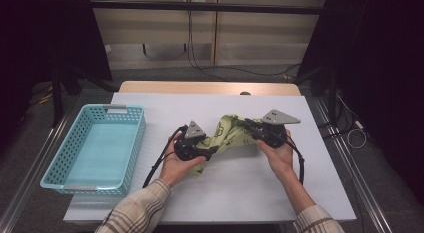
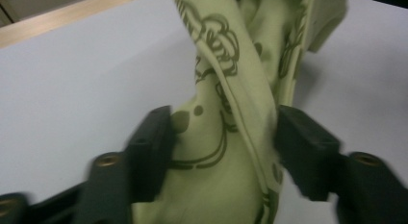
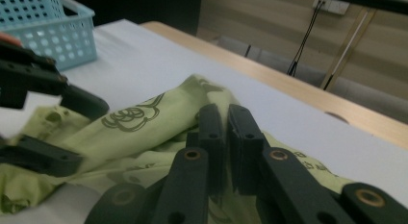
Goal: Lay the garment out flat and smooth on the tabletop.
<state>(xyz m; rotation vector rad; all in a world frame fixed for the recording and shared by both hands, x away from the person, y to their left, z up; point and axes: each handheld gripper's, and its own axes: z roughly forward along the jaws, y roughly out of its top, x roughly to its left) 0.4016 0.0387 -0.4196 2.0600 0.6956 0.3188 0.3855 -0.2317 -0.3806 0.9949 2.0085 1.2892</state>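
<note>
Green patterned cloth (image 1: pixel 227 135) lies bunched near the middle of the white table (image 1: pixel 165 105), lifted between two hand-held tongs. At its left end the left gripper (image 2: pixel 221 137) has its jaws half apart with a fold of the fabric standing between them, both pads against it. At its right end the right gripper (image 3: pixel 225 137) is pinched nearly closed on an edge of the same cloth. A pale blue basket (image 1: pixel 127 143) sits well apart at the table's left.
</note>
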